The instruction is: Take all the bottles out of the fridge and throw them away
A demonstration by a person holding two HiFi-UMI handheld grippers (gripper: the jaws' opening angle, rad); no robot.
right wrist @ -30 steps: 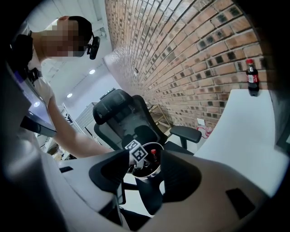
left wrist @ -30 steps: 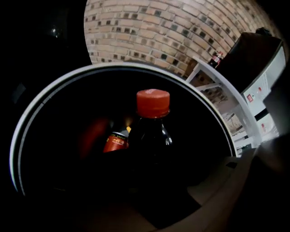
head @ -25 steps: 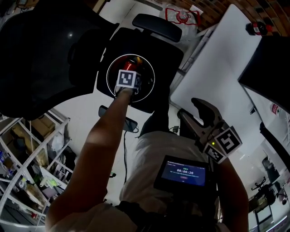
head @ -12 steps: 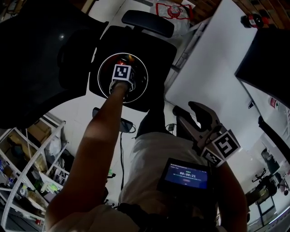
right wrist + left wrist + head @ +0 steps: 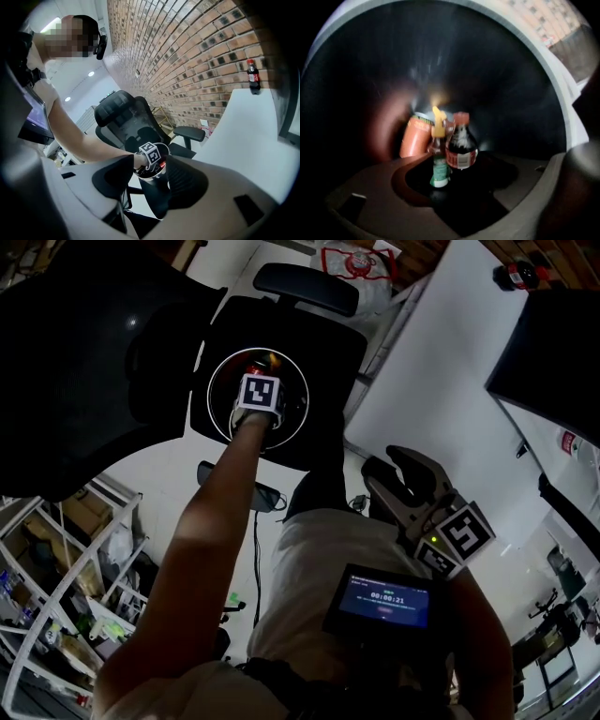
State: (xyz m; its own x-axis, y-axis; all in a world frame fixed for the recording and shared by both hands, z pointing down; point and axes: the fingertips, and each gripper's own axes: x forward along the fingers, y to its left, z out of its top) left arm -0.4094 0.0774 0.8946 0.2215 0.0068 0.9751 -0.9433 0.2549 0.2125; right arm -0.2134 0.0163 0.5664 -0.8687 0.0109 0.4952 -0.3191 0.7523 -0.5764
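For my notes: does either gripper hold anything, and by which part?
Nothing. The left gripper has just been opening its jaws, nothing between them; the right gripper is open, empty.

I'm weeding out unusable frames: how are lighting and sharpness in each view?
Left gripper view: dim inside the bin, a small glare behind the slightly blurred cola bottle. Head view: underexposed, edges bent. Right gripper view: bright and sharp, brick wall bowed by the wide lens.

Head view overhead; left view inside bin (image 5: 223,362); right view faces it.
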